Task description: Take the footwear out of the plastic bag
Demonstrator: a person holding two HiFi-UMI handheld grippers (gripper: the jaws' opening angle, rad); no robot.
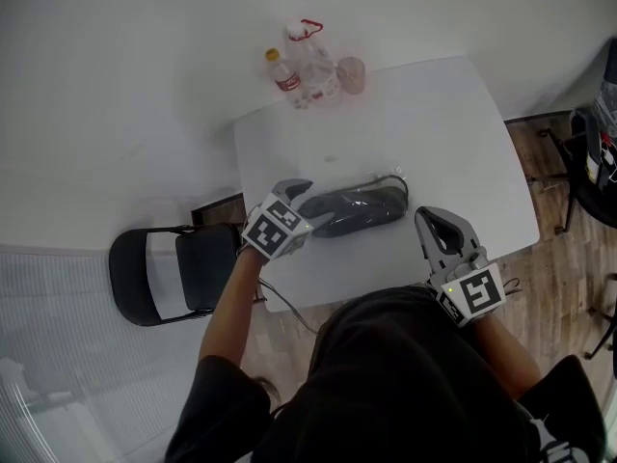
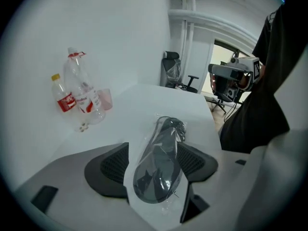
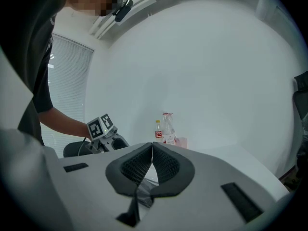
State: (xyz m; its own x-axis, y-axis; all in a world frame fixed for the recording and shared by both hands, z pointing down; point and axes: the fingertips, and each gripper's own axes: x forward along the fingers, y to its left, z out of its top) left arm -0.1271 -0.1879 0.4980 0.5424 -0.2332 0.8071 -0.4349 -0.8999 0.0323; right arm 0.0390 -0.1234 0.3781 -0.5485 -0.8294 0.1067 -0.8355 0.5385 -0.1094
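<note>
A dark shoe sealed in a clear plastic bag (image 1: pixel 355 210) lies across the middle of the white table (image 1: pixel 453 133). My left gripper (image 1: pixel 297 193) is at the bag's left end, pointing down at it. In the left gripper view its jaws stand open, and the bagged shoe (image 2: pixel 159 170) lies between the two dark pads (image 2: pixel 108 170) without being pressed by them. My right gripper (image 1: pixel 431 218) hovers near the table's front right edge, apart from the bag. Its jaws (image 3: pixel 152 148) are shut with nothing between them.
Two drink bottles (image 1: pixel 285 70) (image 1: pixel 313 58) and a pink cup (image 1: pixel 351 73) stand at the table's far left corner. A black folding chair (image 1: pixel 174 268) stands left of the table. An office chair (image 1: pixel 593 162) is on the wooden floor at the right.
</note>
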